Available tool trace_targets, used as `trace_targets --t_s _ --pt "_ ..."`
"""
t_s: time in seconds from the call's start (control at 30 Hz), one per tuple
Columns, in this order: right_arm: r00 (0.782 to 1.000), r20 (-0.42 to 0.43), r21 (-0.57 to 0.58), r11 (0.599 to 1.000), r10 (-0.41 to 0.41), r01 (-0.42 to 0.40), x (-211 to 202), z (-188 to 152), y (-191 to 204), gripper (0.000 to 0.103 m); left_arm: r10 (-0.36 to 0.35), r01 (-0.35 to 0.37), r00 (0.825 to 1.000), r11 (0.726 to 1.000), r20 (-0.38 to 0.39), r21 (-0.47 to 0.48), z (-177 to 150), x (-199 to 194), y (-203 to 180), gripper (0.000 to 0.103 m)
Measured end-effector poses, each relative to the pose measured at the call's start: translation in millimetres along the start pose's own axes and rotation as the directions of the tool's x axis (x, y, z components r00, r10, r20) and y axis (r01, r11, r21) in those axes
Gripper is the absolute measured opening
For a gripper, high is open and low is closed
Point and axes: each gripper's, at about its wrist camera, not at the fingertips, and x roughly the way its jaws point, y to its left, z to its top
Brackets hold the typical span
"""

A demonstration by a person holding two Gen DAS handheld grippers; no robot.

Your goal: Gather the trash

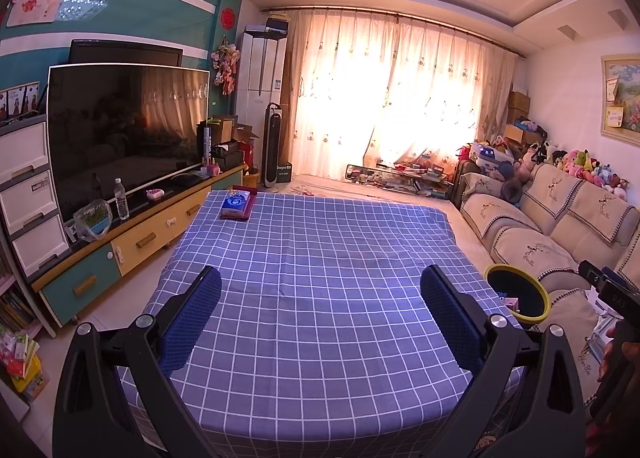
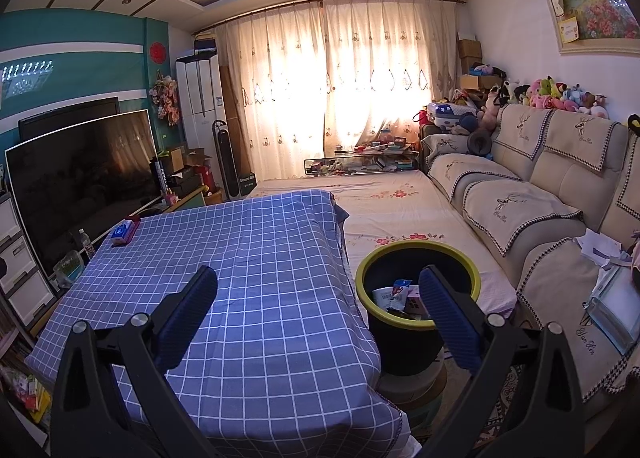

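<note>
Left wrist view: taken from just behind the left hand-held gripper (image 1: 320, 322), aimed forward over the checked worktop (image 1: 312, 258) toward the curtained window (image 1: 400, 98); worktop seen close, dead ahead. Right wrist view: taken behind the right hand-held gripper (image 2: 318, 322), same heading but offset rightward, worktop edge and bin (image 2: 416, 290) seen near. Shared by both: worktop, bin (image 1: 516, 290), TV (image 1: 128, 130), window, sofa (image 1: 560, 218).

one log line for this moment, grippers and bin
left gripper open, empty | right gripper open, empty | bin holds trash | tablecloth bare nearby
</note>
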Motion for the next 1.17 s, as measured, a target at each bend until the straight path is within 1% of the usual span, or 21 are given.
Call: trace_targets --t_s 0.63,0.7,0.8,0.9,0.97,1.07,1.17 --pt "1.000 -0.006 0.002 1.000 0.004 -0.004 4 -5 0 0.096 0.013 -0.013 1.000 1.000 -0.025 0.000 -4 10 -5 0.098" --pt "1.000 -0.006 0.001 1.000 0.004 -0.004 5 -3 -1 0.096 0.002 -0.002 1.000 1.000 -0.021 -0.005 -4 13 -3 0.098" --pt "1.000 -0.009 -0.001 1.000 0.013 -0.013 9 -1 2 0.096 0.001 -0.001 0.999 1.000 -0.043 -0.008 -3 25 -2 0.098" --pt "0.999 -0.028 -0.025 0.999 0.030 -0.031 23 3 10 0.096 -0.001 0.000 0.997 1.000 -0.078 -0.001 -1 49 0 0.098" --pt "0.997 -0.048 -0.036 0.998 0.055 -0.057 38 10 16 0.096 0.001 -0.001 0.993 1.000 -0.115 0.000 4 73 3 0.098" --pt "0.989 -0.095 -0.041 0.992 0.113 -0.118 71 24 30 0.096 0.005 -0.004 0.985 1.000 -0.173 0.007 12 121 12 0.098" --pt "0.984 -0.130 -0.076 0.989 0.119 -0.129 112 39 52 0.096 0.035 -0.032 0.974 0.999 -0.224 0.017 18 178 26 0.098"
